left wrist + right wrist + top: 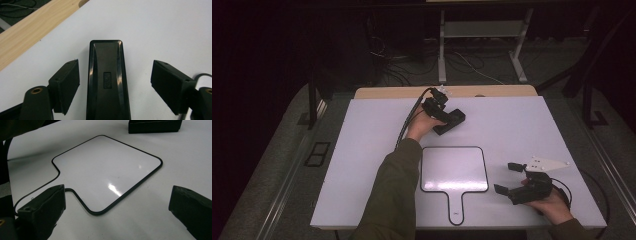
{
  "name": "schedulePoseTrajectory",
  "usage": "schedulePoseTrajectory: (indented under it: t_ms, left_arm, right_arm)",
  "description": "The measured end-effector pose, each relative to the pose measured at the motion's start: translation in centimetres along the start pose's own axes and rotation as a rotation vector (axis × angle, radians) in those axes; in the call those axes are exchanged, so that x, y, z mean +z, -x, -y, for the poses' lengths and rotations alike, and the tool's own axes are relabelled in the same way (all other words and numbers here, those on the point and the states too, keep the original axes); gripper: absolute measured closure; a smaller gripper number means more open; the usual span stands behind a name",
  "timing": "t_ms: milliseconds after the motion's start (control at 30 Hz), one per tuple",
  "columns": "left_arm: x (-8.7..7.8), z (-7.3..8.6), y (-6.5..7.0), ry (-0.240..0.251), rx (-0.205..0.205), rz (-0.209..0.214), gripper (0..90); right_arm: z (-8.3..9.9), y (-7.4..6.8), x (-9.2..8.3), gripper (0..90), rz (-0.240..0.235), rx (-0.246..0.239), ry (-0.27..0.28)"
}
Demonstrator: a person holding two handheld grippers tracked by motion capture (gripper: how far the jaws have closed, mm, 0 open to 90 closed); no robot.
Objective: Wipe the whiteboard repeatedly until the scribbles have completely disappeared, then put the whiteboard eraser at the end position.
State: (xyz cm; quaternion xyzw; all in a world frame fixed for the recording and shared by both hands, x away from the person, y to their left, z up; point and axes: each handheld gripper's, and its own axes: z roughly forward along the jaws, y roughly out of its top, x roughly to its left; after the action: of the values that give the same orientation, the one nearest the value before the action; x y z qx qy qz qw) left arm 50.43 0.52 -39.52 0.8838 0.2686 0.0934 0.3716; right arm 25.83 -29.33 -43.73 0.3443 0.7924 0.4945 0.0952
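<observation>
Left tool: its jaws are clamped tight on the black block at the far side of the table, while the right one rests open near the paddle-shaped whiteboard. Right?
Not quite. The left tool is not clamped: the left gripper view shows both jaws standing clear of the black block, which lies between them. The right tool does rest open near the paddle-shaped whiteboard.

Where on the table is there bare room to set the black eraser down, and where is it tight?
Bare patches: the table left of the paddle whiteboard, and the far right stretch beyond the black eraser. Tight: the near right corner, where the right tongs rest beside the whiteboard, and the far middle, where the left tongs stand open around the eraser without touching it.
</observation>
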Motion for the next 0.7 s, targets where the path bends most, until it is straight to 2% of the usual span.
schedulePoseTrajectory:
  t_ms: [67, 267, 400, 567, 667, 700]
  left_arm:
    - [-0.4, 0.2, 0.3, 0.022, -0.018, 0.005, 20.7]
    - [-1.7, 0.9, 0.7, 0.039, -0.001, 0.006, 18.7]
    - [-2.8, 1.6, 1.3, 0.061, -0.011, 0.014, 17.7]
    - [-4.3, 2.7, 1.6, 0.061, 0.019, 0.019, 16.2]
    - [-5.0, 3.5, 2.2, 0.094, 0.002, 0.023, 15.4]
    - [-5.4, 3.7, 2.5, 0.100, -0.015, 0.020, 14.6]
  right_arm:
    - [0.0, -0.1, 0.0, 0.0, -0.001, 0.005, -0.001]
    - [0.0, 0.0, 0.0, 0.0, 0.004, 0.000, -0.002]
    - [0.0, 0.0, 0.0, 0.0, 0.007, 0.004, 0.001]
    - [0.0, 0.0, 0.0, 0.0, 0.008, -0.001, -0.001]
    - [0.0, 0.0, 0.0, 0.0, 0.011, 0.000, 0.002]
    - [0.0, 0.0, 0.0, 0.0, 0.011, 0.003, 0.000]
